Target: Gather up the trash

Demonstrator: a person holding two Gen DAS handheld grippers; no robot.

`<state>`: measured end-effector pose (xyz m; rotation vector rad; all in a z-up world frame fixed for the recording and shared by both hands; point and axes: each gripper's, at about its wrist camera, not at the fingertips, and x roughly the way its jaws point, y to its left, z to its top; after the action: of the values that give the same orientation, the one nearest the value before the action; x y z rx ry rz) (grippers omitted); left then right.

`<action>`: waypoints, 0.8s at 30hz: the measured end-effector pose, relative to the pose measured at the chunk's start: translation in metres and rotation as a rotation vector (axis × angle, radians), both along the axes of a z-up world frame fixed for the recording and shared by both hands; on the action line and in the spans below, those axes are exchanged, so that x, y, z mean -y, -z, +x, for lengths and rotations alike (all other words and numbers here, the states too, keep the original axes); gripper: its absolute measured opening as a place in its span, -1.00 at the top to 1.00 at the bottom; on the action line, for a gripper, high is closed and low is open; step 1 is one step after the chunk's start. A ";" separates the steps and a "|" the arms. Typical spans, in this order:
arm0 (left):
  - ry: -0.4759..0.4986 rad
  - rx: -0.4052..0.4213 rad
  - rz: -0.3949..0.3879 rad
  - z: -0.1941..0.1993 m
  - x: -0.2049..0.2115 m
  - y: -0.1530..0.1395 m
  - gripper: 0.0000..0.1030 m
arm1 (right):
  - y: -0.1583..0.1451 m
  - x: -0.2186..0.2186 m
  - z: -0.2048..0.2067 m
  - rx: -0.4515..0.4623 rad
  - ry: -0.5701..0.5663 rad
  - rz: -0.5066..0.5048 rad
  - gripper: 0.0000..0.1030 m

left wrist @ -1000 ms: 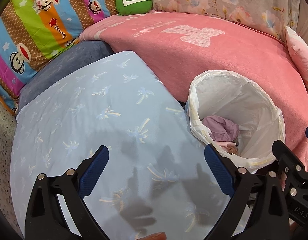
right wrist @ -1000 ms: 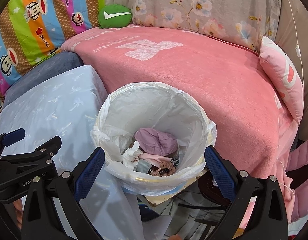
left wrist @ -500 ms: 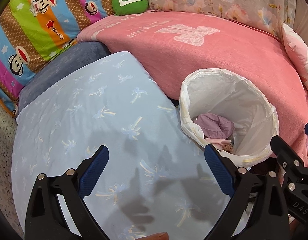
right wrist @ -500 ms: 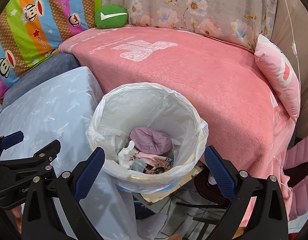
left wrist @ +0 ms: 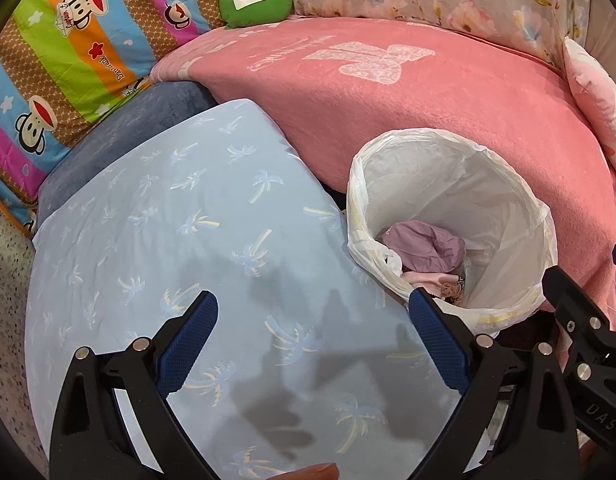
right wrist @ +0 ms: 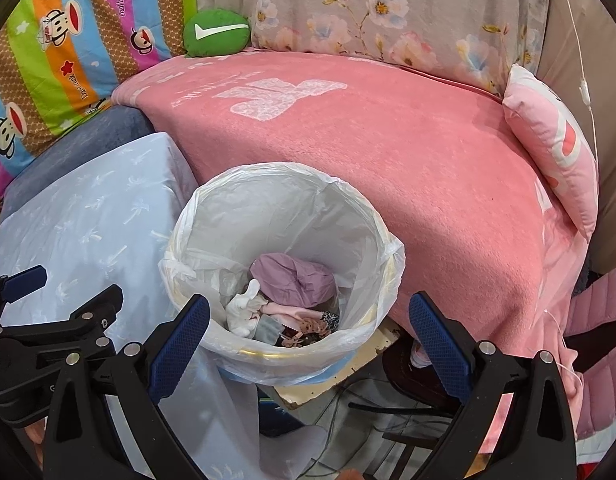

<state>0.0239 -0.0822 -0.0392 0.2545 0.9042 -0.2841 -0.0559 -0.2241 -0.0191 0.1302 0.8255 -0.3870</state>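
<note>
A white-lined trash bin (left wrist: 504, 184) (right wrist: 284, 208) stands between a light blue table cover and a pink sofa. Inside it lies trash: a crumpled purple wrapper (right wrist: 296, 276) (left wrist: 424, 246), a white wad (right wrist: 244, 308) and pink and patterned scraps (right wrist: 304, 324). My left gripper (left wrist: 314, 334) hovers open over the blue table cover (left wrist: 168, 240), left of the bin, holding nothing. Above the bin's near rim my right gripper (right wrist: 308, 334) hangs open and empty. Each gripper's black frame shows at the edge of the other's view.
A pink blanket (right wrist: 388, 140) covers the sofa behind the bin, with a green cushion (right wrist: 216, 32), a striped cartoon pillow (left wrist: 68, 52) and a pink pillow (right wrist: 556, 140). Cables and a dark stool base (right wrist: 408, 368) lie on the floor under the bin's right side.
Both grippers have drawn back and up a little; the bin looks smaller and sits lower left in the right wrist view. Both stay open and empty.
</note>
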 end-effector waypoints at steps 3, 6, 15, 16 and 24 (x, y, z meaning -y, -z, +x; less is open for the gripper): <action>-0.003 -0.001 0.004 0.001 0.002 0.001 -0.79 | 0.001 0.003 0.000 0.001 0.003 0.003 -0.89; -0.003 -0.003 0.003 0.001 0.002 0.002 -0.79 | 0.003 0.005 0.000 0.001 0.006 0.005 -0.89; 0.006 -0.008 0.010 0.001 0.009 0.005 -0.80 | 0.006 0.013 -0.001 -0.004 0.019 0.009 -0.89; 0.006 -0.008 0.009 0.001 0.010 0.005 -0.82 | 0.006 0.013 -0.001 -0.004 0.020 0.008 -0.89; -0.005 -0.003 0.012 0.001 0.013 0.006 -0.86 | 0.006 0.016 -0.001 -0.002 0.023 0.006 -0.89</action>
<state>0.0252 -0.0949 -0.0455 0.2636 0.9094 -0.2748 -0.0566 -0.2397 -0.0248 0.1449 0.8282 -0.4064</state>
